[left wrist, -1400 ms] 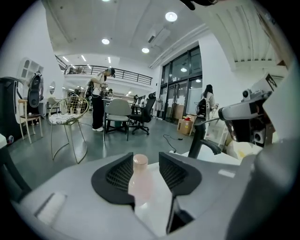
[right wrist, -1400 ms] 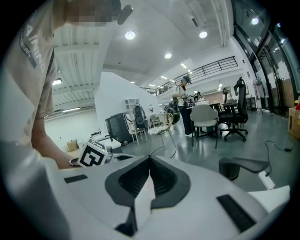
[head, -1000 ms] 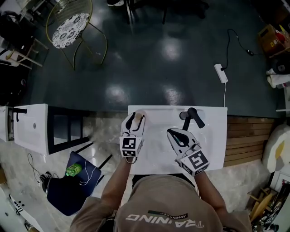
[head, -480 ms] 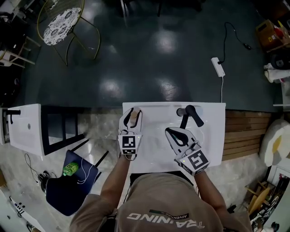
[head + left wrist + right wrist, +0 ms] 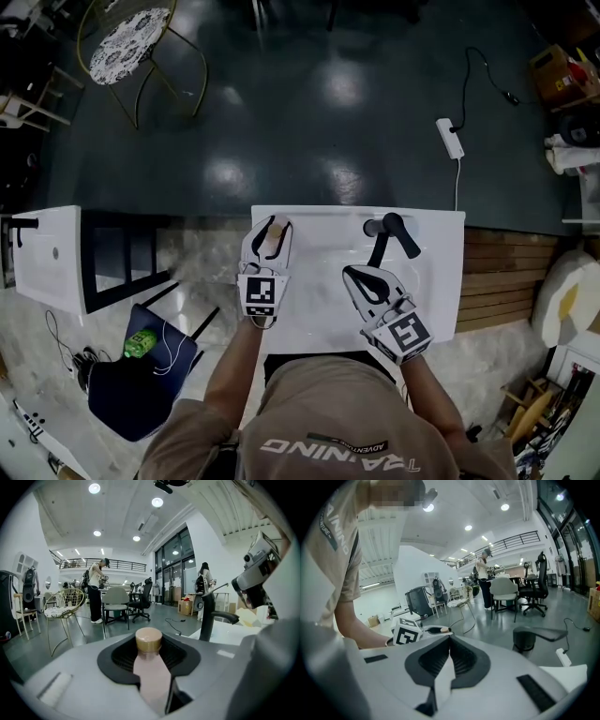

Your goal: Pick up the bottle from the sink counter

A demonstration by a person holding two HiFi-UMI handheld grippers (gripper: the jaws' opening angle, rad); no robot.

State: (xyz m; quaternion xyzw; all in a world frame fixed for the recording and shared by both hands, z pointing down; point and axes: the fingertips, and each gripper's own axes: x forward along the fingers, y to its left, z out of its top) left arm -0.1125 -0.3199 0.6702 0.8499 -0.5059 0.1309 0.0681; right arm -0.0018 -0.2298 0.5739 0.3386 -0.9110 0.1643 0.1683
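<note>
A pale pink bottle (image 5: 270,236) with a tan cap stands upright at the far left of the white sink counter (image 5: 319,314). My left gripper (image 5: 269,231) reaches over that corner and its jaws have just been closing on the bottle. In the left gripper view the bottle (image 5: 150,667) fills the gap between the jaws and both sides lie against it. My right gripper (image 5: 364,277) hovers over the basin, shut and with nothing in it. In the right gripper view its jaws (image 5: 450,641) meet in front of the black faucet (image 5: 529,639).
The black faucet (image 5: 389,236) stands at the counter's far right. A white cabinet (image 5: 47,258) and a dark frame sit to the left, a blue bag (image 5: 131,375) lies on the floor, wooden planks (image 5: 497,281) lie to the right. A wire chair (image 5: 122,42) and power strip (image 5: 448,138) are farther off.
The left gripper has slid around the bottle, which now sits between its fingers instead of by the right one, and the jaws have narrowed. The right gripper has stayed put.
</note>
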